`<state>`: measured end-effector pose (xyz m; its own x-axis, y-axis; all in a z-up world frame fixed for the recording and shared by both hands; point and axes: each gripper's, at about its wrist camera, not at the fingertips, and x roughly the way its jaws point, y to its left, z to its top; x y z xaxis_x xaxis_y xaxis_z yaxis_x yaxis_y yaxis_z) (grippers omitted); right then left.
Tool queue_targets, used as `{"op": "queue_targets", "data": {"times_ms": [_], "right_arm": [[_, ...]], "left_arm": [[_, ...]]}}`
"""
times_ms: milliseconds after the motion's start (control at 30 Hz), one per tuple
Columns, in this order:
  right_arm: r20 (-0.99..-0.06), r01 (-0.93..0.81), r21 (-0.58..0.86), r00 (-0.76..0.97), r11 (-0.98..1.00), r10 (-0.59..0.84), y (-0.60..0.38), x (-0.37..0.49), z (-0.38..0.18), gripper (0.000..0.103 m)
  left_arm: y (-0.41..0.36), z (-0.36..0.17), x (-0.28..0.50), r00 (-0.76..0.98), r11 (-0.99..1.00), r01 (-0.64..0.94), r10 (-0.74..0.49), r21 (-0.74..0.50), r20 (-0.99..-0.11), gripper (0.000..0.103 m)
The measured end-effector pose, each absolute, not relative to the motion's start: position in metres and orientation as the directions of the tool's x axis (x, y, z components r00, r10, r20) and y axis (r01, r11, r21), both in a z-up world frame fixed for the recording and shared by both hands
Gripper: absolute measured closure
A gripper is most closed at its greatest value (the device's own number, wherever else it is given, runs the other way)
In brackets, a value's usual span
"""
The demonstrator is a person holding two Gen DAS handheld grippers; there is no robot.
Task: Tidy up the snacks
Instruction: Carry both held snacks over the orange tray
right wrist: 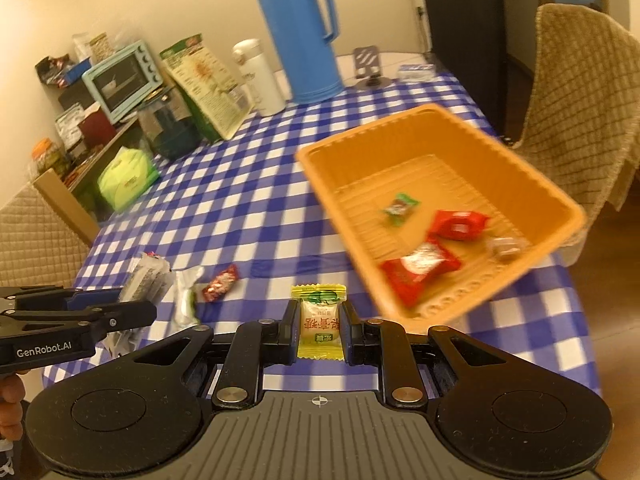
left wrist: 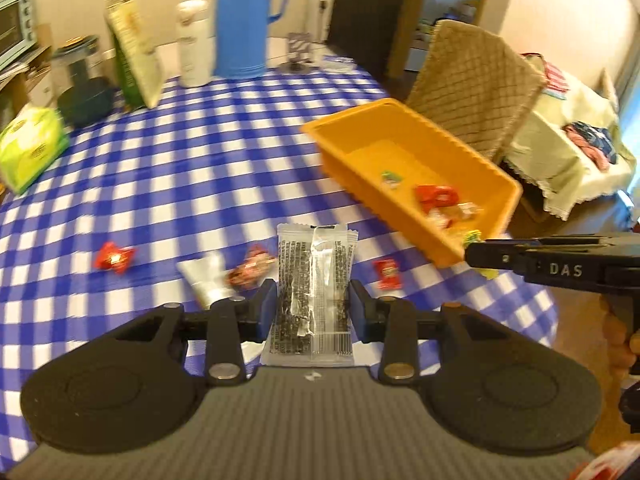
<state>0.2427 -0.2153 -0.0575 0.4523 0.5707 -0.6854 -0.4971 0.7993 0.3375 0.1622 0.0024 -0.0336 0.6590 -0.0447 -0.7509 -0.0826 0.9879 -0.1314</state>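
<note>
Left claw (left wrist: 313, 306): pinched the clear, black-printed long snack sachet (left wrist: 313, 296), long axis forward.
Right claw (right wrist: 319, 330): gripped the yellow wrapped candy (right wrist: 319, 326).
Orange plastic tray (right wrist: 568, 204): ahead-right, nearer the right claw.

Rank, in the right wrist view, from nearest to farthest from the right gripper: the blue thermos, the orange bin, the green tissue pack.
From the right gripper:
1. orange bin, just ahead, to the right.
2. green tissue pack, left, mid-table.
3. blue thermos, far end, upright.
</note>
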Motion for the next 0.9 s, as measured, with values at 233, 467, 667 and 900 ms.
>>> {"op": "queue_targets", "data": {"times_ms": [233, 467, 667, 900], "right_arm": [[-0.672, -0.453, 0.332, 0.501, 0.827, 0.545, -0.257, 0.259, -0.050, 0.082], [-0.655, -0.424, 0.342, 0.532, 0.838, 0.537, -0.282, 0.289, -0.046, 0.082], [-0.647, -0.414, 0.356, 0.538, 0.838, 0.541, -0.288, 0.324, -0.047, 0.082], [-0.641, -0.408, 0.376, 0.534, 0.832, 0.551, -0.282, 0.368, -0.052, 0.082]], "left_arm": [[-0.047, -0.026, 0.190, 0.671, 0.989, -0.011, -0.104, -0.150, -0.734, 0.068], [-0.083, -0.019, 0.229, 0.684, 0.987, 0.025, -0.130, -0.156, -0.718, 0.068], [-0.099, -0.016, 0.270, 0.695, 0.986, 0.019, -0.130, -0.163, -0.708, 0.068], [-0.098, -0.017, 0.320, 0.703, 0.990, -0.010, -0.095, -0.143, -0.704, 0.068]]}}
